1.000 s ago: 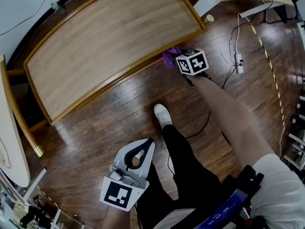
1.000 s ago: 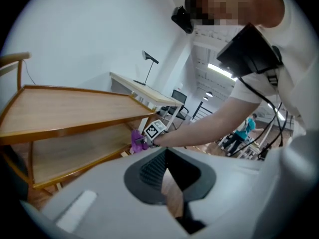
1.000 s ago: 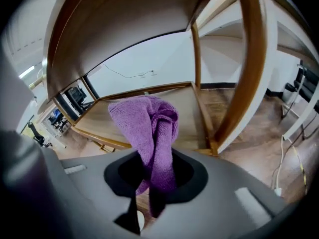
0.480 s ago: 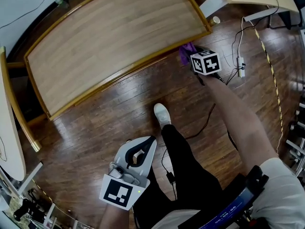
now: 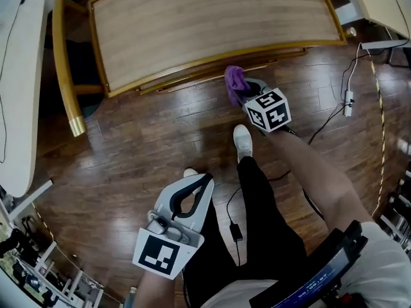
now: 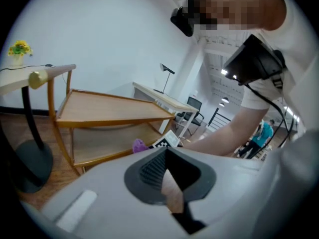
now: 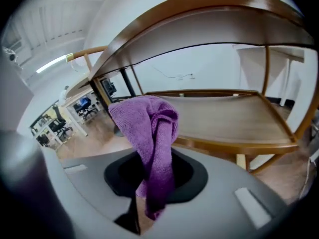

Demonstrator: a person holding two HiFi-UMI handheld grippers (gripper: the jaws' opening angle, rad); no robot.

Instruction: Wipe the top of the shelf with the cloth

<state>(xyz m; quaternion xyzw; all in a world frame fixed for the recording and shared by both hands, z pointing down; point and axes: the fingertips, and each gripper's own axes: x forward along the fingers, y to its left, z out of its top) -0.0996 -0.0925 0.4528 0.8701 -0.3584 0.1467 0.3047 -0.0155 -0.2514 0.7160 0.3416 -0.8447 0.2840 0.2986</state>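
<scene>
The dark wooden floor is recorded first. A white power strip and loose cables lie on it near the person's feet, so a trip or snag is judged possible if steps are taken along the shelf.

The shelf is seen with its pale top bare and bordered by a raised rim. In the right gripper view the top is seen from underneath, with the lower tier ahead. The tool is therefore judged to be held below the surface to be wiped, and a knock against the rim is possible on the way up.

The right gripper is held just in front of the shelf's front edge. Its jaws are clamped on the purple cloth, which is off the top. Only a narrow fold is pinched, with the bulk bunched above the jaws. It is judged that drag on the wood, or a catch on the rim, could pull it free.

The left gripper is held low beside the legs, well apart from the shelf. Its jaws are brought together with nothing between them.

No brand or legible writing is found. Only black-and-white square markers are seen on the 2 gripper cubes.
</scene>
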